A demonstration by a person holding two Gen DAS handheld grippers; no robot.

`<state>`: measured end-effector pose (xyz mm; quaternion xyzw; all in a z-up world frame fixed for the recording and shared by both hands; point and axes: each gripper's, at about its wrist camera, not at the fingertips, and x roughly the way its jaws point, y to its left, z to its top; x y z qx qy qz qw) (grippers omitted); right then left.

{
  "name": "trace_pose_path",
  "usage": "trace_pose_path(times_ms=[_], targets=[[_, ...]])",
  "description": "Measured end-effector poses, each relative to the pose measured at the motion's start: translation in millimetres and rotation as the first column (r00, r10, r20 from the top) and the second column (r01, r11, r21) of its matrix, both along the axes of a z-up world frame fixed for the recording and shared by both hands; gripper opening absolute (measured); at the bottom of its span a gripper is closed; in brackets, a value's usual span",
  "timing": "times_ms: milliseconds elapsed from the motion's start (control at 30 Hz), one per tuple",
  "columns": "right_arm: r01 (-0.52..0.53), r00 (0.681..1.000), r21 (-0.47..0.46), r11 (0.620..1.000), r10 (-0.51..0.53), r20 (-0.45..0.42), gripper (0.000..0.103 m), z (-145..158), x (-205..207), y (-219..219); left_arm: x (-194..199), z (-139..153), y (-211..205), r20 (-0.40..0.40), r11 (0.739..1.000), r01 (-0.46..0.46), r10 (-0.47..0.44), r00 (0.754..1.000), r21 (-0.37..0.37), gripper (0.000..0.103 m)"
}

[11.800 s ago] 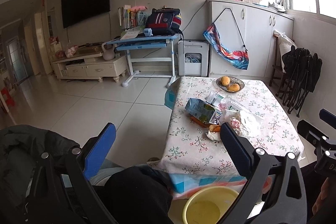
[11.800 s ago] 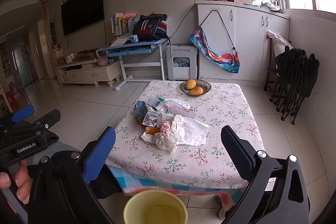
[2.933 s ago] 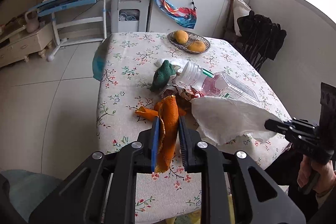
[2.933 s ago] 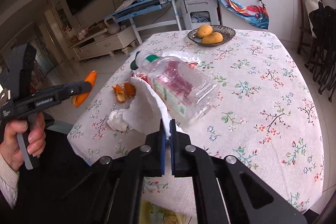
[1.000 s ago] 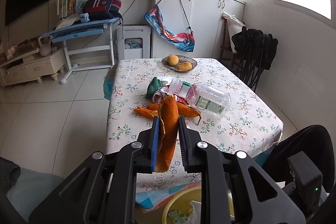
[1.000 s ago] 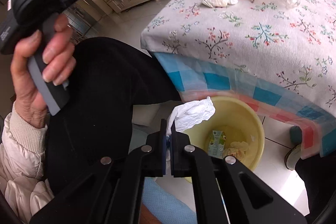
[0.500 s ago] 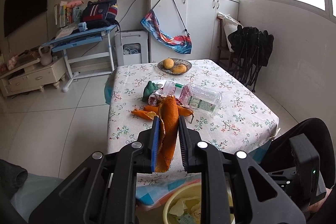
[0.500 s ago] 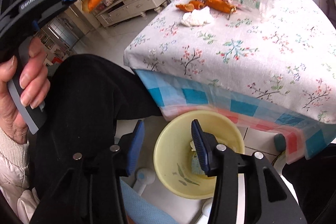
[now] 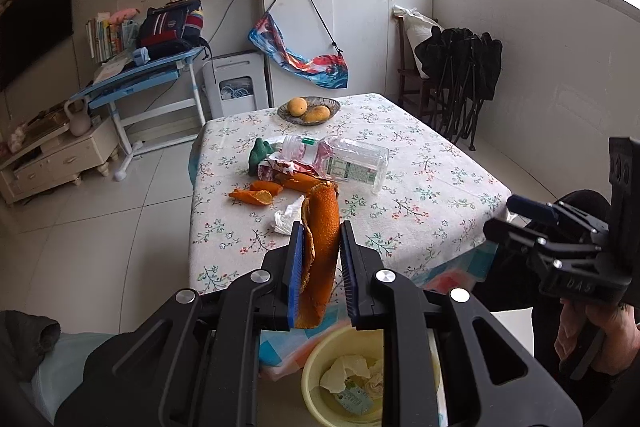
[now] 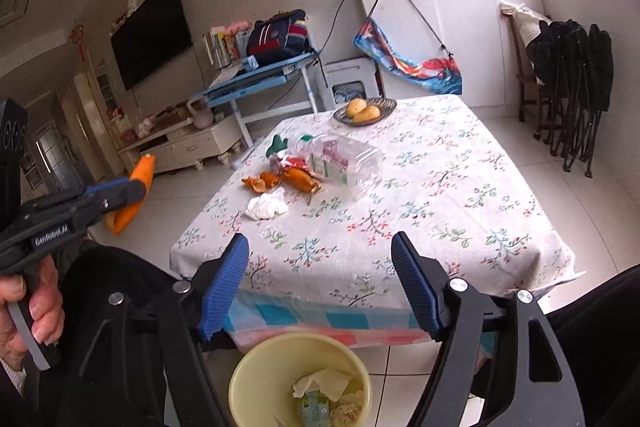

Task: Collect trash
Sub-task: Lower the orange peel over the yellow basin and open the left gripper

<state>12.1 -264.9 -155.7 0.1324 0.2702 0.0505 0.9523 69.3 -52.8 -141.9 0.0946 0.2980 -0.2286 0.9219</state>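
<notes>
Left gripper [image 9: 319, 263]: its blue-padded fingers [image 9: 296, 267] pinch a long strip of orange peel [image 9: 320, 239], which stands upright between the pads and hangs out below them, in front of the near edge of the tabletop [image 9: 420, 163]. In the right wrist view the same gripper appears at far left, gripped by a hand [image 10: 28, 311], with the peel jutting past its tip.

Right gripper [image 10: 320, 283]: its fingers [image 10: 224, 283] stand well spread and are opening, with nothing between them. They frame the near edge of the tabletop, above the yellow bin [image 10: 300, 383].

Yellow bin: it stands on the floor just below the tabletop's near edge and holds crumpled white tissue [image 10: 320, 381] and a small green carton [image 10: 314, 407].

Trash on the flowered tablecloth: a clear plastic bottle [image 9: 344, 163] lies on its side near the middle. A red wrapper [image 9: 280, 167] and a green crumpled item [image 9: 258, 153] lie against its neck end. More orange peel pieces [image 9: 256, 195] lie just in front of the wrapper, and a white tissue wad [image 9: 288, 217] sits nearest the viewer.

Far end of the tabletop: a dish with two yellow fruits [image 9: 309, 109], well apart from the trash.
</notes>
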Motion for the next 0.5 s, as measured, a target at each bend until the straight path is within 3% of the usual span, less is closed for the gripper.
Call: trace_pose_path(times_ms=[500], targets=[[0.051, 0.996, -0.015, 0.999, -0.050, 0.068, 0.075, 11, -1, -14, -25, -37, -25, -0.091, 0.994, 0.087, -0.080, 0.993, 0.067, 0.018]])
